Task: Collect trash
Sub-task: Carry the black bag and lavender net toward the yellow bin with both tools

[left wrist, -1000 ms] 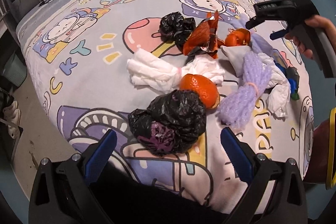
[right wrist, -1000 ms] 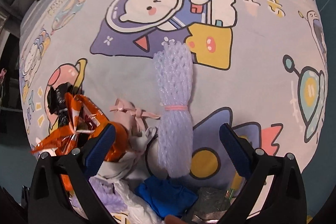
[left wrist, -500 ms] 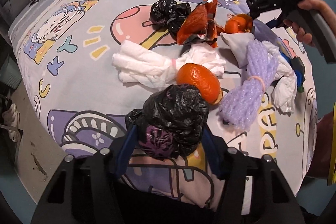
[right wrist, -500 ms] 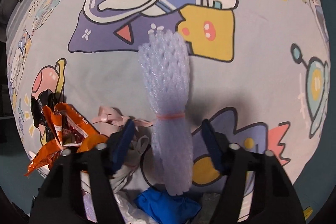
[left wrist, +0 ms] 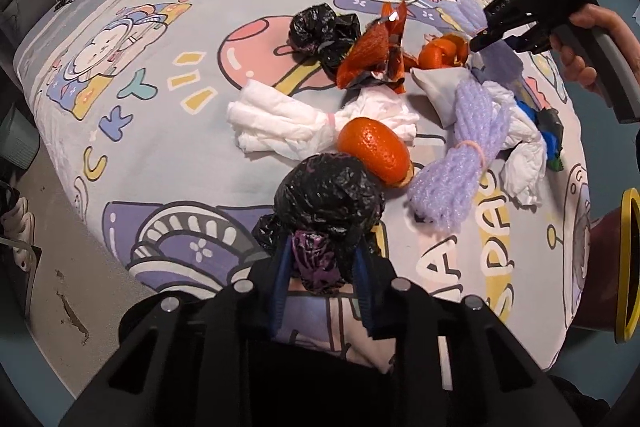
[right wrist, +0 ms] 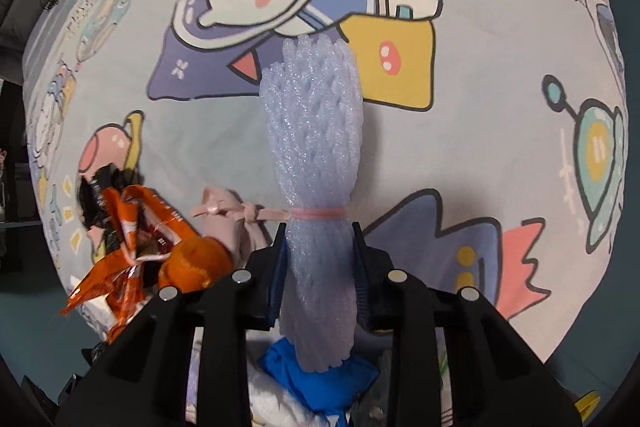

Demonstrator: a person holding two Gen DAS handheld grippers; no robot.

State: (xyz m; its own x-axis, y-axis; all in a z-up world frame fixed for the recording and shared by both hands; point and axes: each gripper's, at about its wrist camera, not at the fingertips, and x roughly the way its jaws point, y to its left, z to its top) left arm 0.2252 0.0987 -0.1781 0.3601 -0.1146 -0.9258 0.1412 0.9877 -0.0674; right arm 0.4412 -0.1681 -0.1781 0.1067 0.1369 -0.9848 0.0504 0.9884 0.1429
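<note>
On the near edge of the bedsheet (left wrist: 168, 115), our left gripper (left wrist: 320, 269) has just closed, pinching the black bag (left wrist: 328, 199); our right gripper (right wrist: 320, 259), farther right, has closed, apparently squeezing the foam net (right wrist: 316, 163), ready for lifting.

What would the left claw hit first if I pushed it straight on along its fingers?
The crumpled black plastic bag already pinched in the left claw. Beyond it, probably the cartoon-printed bedsheet under the bag, rather than the orange, though depth is unclear.
</note>
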